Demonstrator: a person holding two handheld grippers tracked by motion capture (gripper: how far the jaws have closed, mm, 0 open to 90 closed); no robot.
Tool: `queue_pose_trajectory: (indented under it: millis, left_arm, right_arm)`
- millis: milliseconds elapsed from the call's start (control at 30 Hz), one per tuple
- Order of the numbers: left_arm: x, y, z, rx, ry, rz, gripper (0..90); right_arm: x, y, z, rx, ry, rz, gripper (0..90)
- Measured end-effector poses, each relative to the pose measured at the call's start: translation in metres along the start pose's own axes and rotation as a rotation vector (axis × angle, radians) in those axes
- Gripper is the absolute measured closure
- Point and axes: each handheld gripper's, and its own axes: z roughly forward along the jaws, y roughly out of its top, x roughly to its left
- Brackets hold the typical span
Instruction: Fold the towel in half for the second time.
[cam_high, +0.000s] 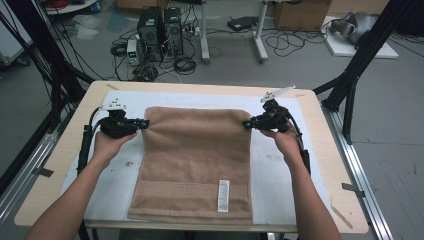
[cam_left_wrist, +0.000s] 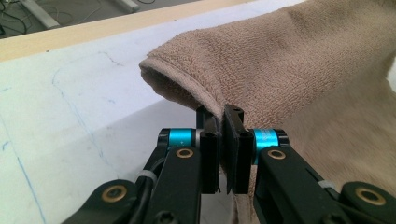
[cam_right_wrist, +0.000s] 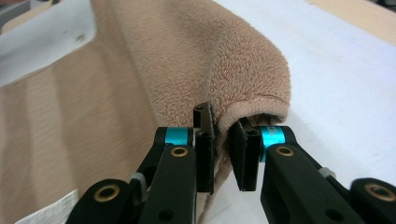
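On the white mat (cam_high: 280, 165), I am pinching the tan towel's (cam_high: 195, 160) far fold, left gripper (cam_high: 145, 123) and right gripper (cam_high: 246, 124) both clamping its edges.

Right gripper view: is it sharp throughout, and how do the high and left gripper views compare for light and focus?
Right gripper view: the towel fold near the right gripper is crisp, its far part and white label blur. Left gripper view: sharp jaws on the left gripper, soft shadow under the fold. High view: dim, even, slightly soft, no glare.
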Motion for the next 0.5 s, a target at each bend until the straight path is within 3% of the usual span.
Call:
queue_pose_trajectory:
  millis: [100,167,300,500]
  left_arm:
    - [-0.010,-0.009,-0.010,0.000,-0.003,0.033,85.2]
    - [-0.016,-0.016,-0.017,0.000,-0.018,0.044,85.3]
    - [-0.032,-0.030,-0.026,0.017,-0.016,0.106,85.2]
    - [-0.051,-0.053,-0.035,0.020,-0.047,0.135,85.1]
  right_arm:
    - [0.013,-0.004,-0.005,-0.016,0.002,-0.036,81.5]
    - [0.018,-0.011,-0.006,-0.002,0.011,-0.032,81.5]
    - [0.028,-0.030,-0.002,0.021,0.032,-0.029,81.5]
    - [0.038,-0.061,0.004,0.046,0.055,-0.008,81.5]
